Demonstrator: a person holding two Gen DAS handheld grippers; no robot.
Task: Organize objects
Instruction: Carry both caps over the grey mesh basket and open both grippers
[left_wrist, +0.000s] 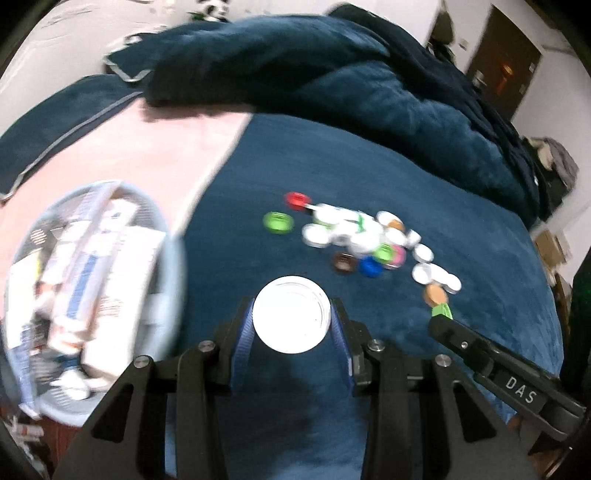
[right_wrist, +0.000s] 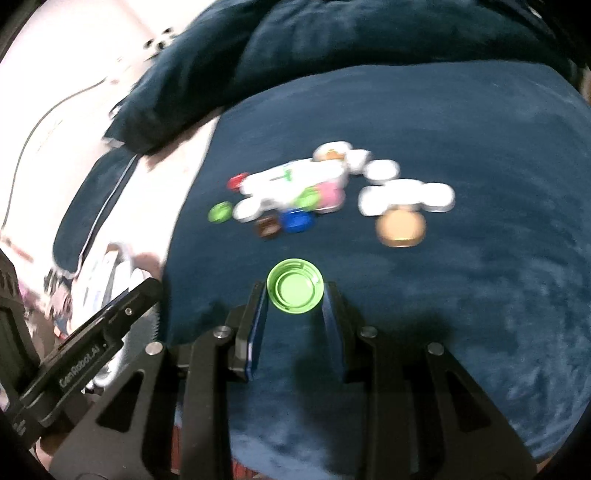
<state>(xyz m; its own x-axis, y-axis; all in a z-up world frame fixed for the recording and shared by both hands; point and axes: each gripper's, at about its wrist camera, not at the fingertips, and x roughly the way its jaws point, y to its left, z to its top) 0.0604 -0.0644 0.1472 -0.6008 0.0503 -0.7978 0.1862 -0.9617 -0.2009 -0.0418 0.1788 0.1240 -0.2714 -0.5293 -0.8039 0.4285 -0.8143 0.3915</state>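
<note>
1. Caps are your load: the left gripper (left_wrist: 291, 317) is clenched on a white cap (left_wrist: 291, 314), and the right gripper (right_wrist: 295, 295) is clenched on a green cap (right_wrist: 295, 291).
2. Both caps sit between the fingertips, above the blue blanket (left_wrist: 369, 155), near the pile of caps (left_wrist: 354, 236) that lies further out on the bed.
3. Each cap is pinched across its width, 1 pad on each side of the rim. That looks like the right place to hold.
4. Expect them to be light, stiff plastic with slick rims. A soft squeeze should do; too hard and a cap may pop out sideways.
5. The green cap shows its hollow side to the camera, with an inner ring visible. The white cap also faces the camera flat-on; its rings suggest the hollow side, but glare makes that uncertain.
6. Neither cap has a long axis. Each is round and squat, and its short axis points back along the fingers toward you.
7. A basket (left_wrist: 22, 236) full of boxes sits to the left of the blanket, near your left gripper. It may be where the caps go, though nothing shows that for sure.
8. The pile is blurred, so cap counts and colours there are only rough: red, green, blue, brown, pink, tan and several white.
</note>
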